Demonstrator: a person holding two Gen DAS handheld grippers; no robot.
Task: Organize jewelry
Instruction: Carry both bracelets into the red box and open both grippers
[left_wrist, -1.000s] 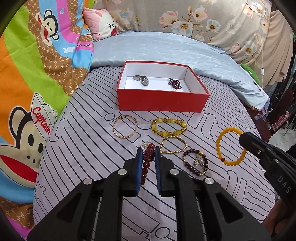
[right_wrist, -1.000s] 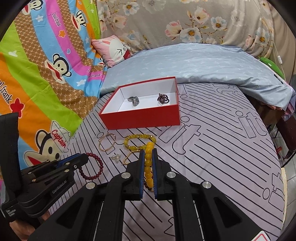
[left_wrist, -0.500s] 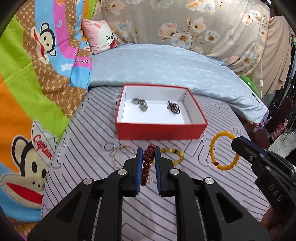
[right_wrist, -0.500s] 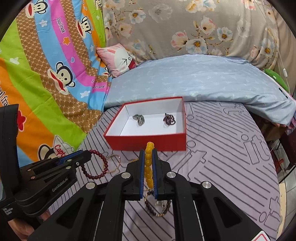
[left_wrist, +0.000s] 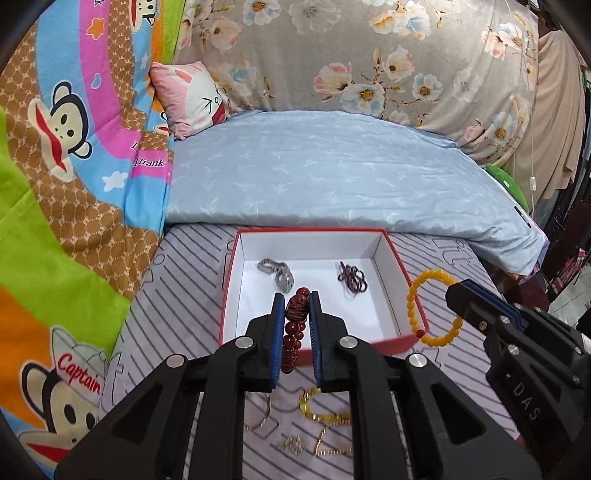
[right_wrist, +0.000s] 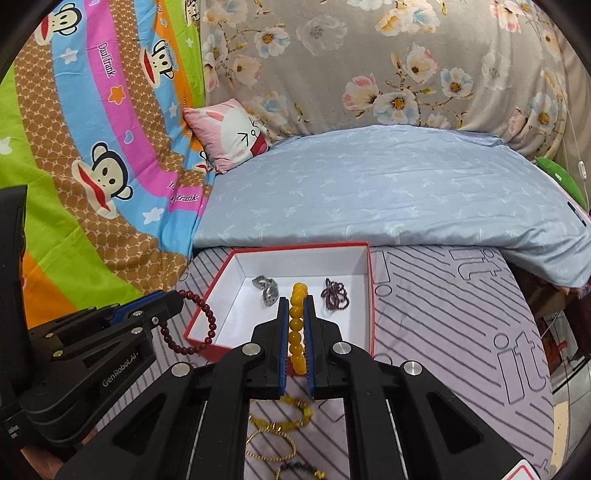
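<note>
A red box with a white inside lies on the striped bed sheet, holding a silver chain and a dark purple bead string. My left gripper is shut on a dark red bead bracelet, held above the box's near wall. My right gripper is shut on a yellow bead bracelet, also over the box's near part. In the left wrist view the yellow bracelet hangs at the box's right wall. In the right wrist view the red bracelet hangs at the left wall.
Gold and yellow bracelets and chains lie on the sheet in front of the box, partly hidden under the grippers; they also show as bracelets below my right gripper. A blue quilt rises behind the box, a cartoon blanket at left.
Both grippers lifted their bracelets off the sheet and carried them forward to the red box. The loose jewelry on the sheet has slid down below the fingers.
</note>
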